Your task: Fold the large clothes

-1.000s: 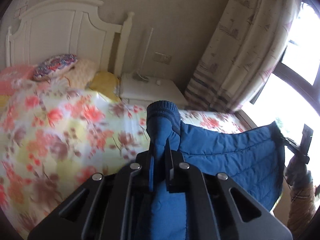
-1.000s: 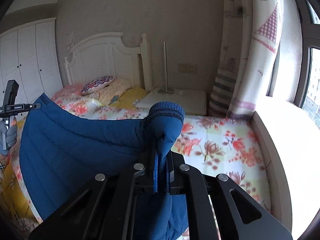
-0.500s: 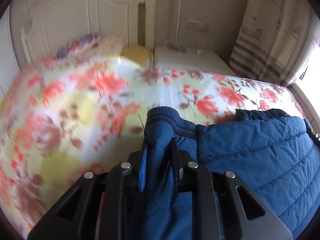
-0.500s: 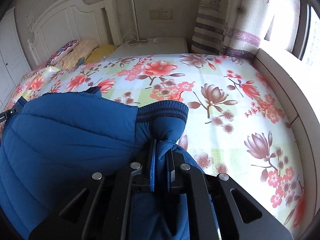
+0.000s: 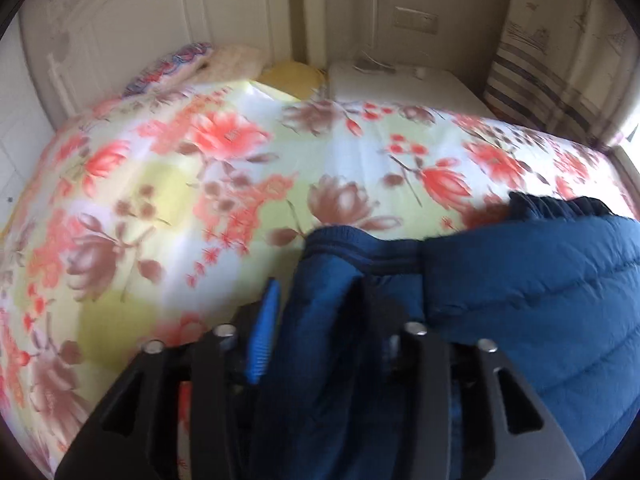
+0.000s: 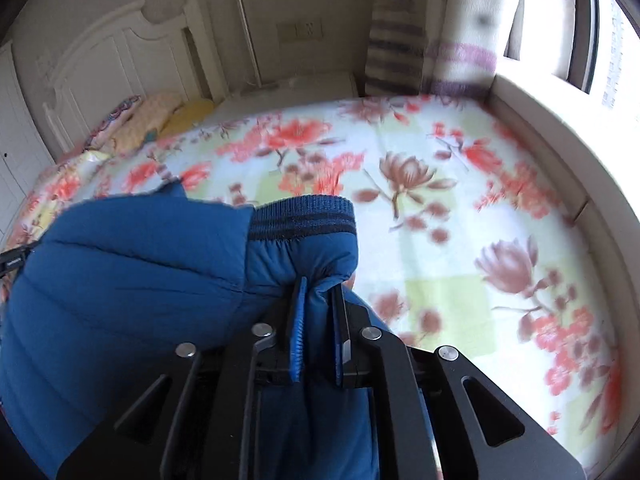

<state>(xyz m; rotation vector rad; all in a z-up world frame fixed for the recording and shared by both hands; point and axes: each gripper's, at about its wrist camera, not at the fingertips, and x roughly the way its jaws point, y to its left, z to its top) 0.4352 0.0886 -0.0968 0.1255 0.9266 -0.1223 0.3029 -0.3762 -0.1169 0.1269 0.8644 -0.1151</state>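
The left gripper point(image 5: 316, 320) is opening, its jaws parting around a blue cuff point(image 5: 360, 252) that was tightly pinched a moment ago. The right gripper point(image 6: 320, 320) stays pressed shut on the other cuff point(image 6: 304, 216). Beyond both, the blue padded jacket point(image 6: 132, 256), held aloft a second ago, now rests on the floral bed point(image 5: 180, 184), likely laid out for folding.
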